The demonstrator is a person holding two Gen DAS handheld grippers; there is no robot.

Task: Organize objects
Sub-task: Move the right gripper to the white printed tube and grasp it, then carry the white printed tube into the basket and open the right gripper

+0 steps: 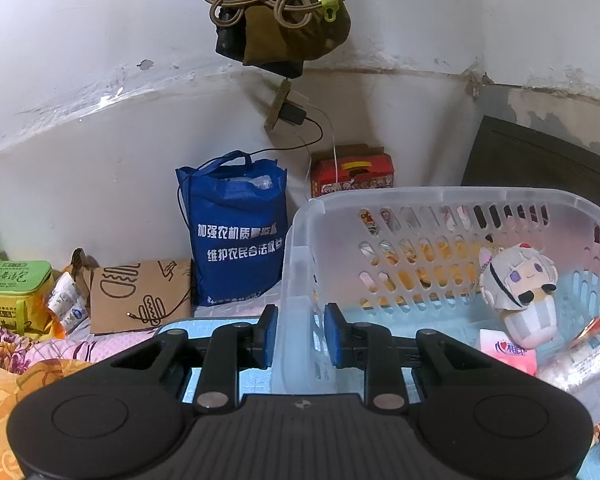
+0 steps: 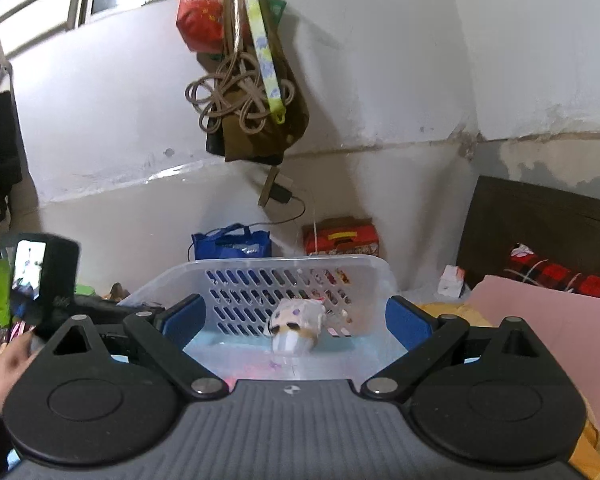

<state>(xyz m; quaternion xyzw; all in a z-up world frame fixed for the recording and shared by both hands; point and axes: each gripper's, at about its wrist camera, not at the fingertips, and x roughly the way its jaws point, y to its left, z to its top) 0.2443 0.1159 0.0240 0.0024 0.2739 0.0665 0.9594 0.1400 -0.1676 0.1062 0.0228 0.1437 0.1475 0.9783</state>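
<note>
A clear plastic basket [image 1: 440, 194] sits on a light blue sheet. My left gripper [image 1: 302, 334] is shut on its near left corner wall, with one blue pad on each side. Inside the basket lie a white plush doll [image 1: 520, 292], a pink tissue pack [image 1: 508, 350] and a shiny wrapped packet [image 1: 580, 356]. In the right wrist view my right gripper [image 2: 294, 316] stands wide open over the basket's [image 2: 284, 260] near side. Nothing is between its pads; the doll [image 2: 296, 324] lies farther in, on the basket floor.
A blue tote bag [image 1: 236, 232], a red box [image 1: 352, 172], a brown paper bag [image 1: 140, 296] and a green tin [image 1: 14, 292] line the wall. A rope bundle [image 1: 276, 0] hangs above. A dark headboard [image 2: 540, 220] and pink pillow [image 2: 540, 320] are right. A hand [image 2: 4, 364] shows left.
</note>
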